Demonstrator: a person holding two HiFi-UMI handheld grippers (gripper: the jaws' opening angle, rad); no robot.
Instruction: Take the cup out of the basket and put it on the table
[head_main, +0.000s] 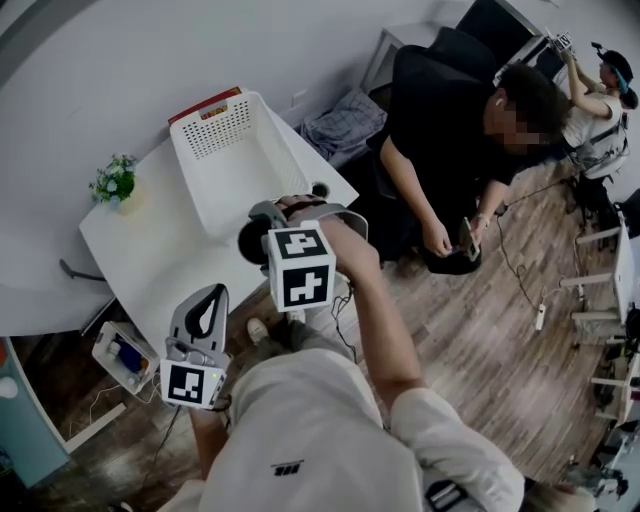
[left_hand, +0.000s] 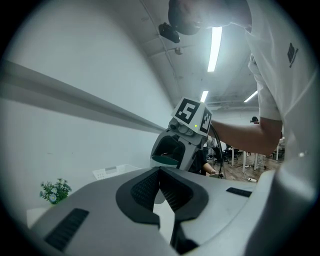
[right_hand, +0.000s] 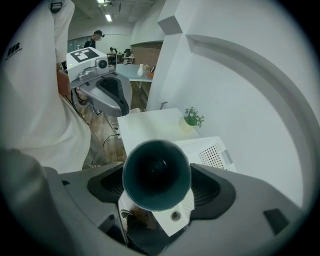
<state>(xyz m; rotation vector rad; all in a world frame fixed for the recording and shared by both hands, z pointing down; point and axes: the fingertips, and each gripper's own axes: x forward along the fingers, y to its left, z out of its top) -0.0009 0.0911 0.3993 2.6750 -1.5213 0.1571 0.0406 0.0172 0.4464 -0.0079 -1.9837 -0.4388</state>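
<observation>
The right tool (right_hand: 160, 191), clenched on the dark teal cup (right_hand: 156, 172), holds it clear of the white basket (head_main: 215, 130) above the tabletop (head_main: 150, 250); tip it upright, lower until its base rests, then release; the left tool (left_hand: 160, 187), closed on nothing, hangs aside.

The person wears a white short-sleeved T-shirt (head_main: 320, 440) with a small dark logo (head_main: 287, 467) printed on it. The left gripper (head_main: 208, 297) and the right gripper (left_hand: 170, 150) share a smooth grey shell with black ribbed pads lining the fingers (left_hand: 145, 190), and each carries a white cube (head_main: 300, 268) printed with black square markers. A small green light (left_hand: 196, 126) glows under the right gripper's cube, and a black cable (left_hand: 216, 142) runs from its body.
</observation>
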